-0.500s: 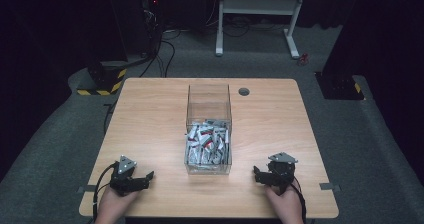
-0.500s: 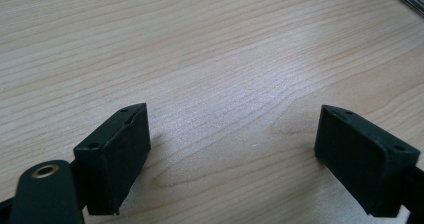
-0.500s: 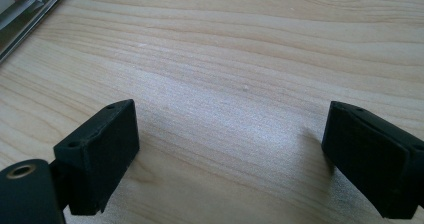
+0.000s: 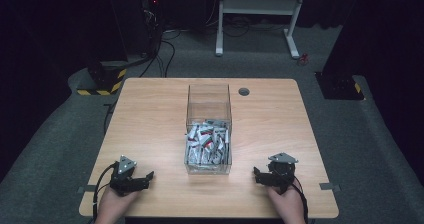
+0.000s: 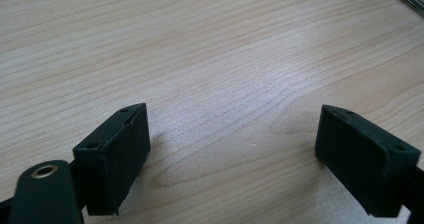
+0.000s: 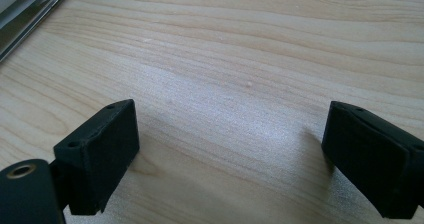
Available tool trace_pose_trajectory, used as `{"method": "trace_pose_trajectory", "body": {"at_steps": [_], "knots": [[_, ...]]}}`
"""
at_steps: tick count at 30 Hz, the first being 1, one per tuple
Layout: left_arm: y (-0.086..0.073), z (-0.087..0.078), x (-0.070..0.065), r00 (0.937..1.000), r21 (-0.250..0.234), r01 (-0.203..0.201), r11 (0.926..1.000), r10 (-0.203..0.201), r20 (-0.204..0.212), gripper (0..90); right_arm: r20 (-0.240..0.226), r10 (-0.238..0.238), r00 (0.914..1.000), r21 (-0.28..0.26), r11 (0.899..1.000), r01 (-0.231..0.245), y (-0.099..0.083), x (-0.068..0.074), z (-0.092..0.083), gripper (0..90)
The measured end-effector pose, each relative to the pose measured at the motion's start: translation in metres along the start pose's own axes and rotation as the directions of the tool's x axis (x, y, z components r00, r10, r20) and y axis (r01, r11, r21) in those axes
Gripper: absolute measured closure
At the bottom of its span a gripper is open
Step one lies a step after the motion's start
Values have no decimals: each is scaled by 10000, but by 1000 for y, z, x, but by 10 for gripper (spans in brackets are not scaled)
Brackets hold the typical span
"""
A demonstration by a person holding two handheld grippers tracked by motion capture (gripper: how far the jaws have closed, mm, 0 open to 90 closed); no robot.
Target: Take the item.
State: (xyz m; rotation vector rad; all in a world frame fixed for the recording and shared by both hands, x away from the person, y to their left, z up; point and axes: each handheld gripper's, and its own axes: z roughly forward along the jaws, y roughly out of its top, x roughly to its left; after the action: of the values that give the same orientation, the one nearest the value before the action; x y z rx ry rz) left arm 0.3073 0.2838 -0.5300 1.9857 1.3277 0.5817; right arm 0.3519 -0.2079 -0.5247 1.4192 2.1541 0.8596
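Item: clear box (image 4: 209,129) of packets (image 4: 206,144), table (image 4: 150,114) centre. Left gripper (image 4: 145,176) and right gripper (image 4: 257,175) at near edge, jaws released, empty. Advice: enter from above, pinch a single packet.

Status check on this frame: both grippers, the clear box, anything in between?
Left hand-held gripper open, empty. Right hand-held gripper open, empty. Clear box of small packets mid-table between them, untouched. Bare table either side.

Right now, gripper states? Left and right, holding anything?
Left gripper: open, nothing between the jaws, bare table under it.
Right gripper: open, holding nothing, beside the clear box of small packets.
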Motion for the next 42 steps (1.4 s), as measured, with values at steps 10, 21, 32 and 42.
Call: {"method": "trace_pose_trajectory", "body": {"at_steps": [10, 21, 32, 42], "knots": [[2, -1, 1, 10000, 160, -16, 9999, 15, 61, 142, -70, -95, 9999, -29, 10000, 95, 0, -1, 0, 77], [5, -6, -3, 9998, -26, -215, 9998, 215, 60, 153, -91, -115, 9999, -32, 9999, 115, 0, -1, 0, 79], [10, -13, -8, 9991, -479, -403, 9980, 410, 142, 154, -87, -96, 9999, -28, 9999, 96, 0, 0, 0, 81], [14, -20, -12, 9986, -1043, -338, 9940, 379, 379, 154, -82, -124, 9999, -31, 9999, 124, 0, 0, 0, 84]]}}
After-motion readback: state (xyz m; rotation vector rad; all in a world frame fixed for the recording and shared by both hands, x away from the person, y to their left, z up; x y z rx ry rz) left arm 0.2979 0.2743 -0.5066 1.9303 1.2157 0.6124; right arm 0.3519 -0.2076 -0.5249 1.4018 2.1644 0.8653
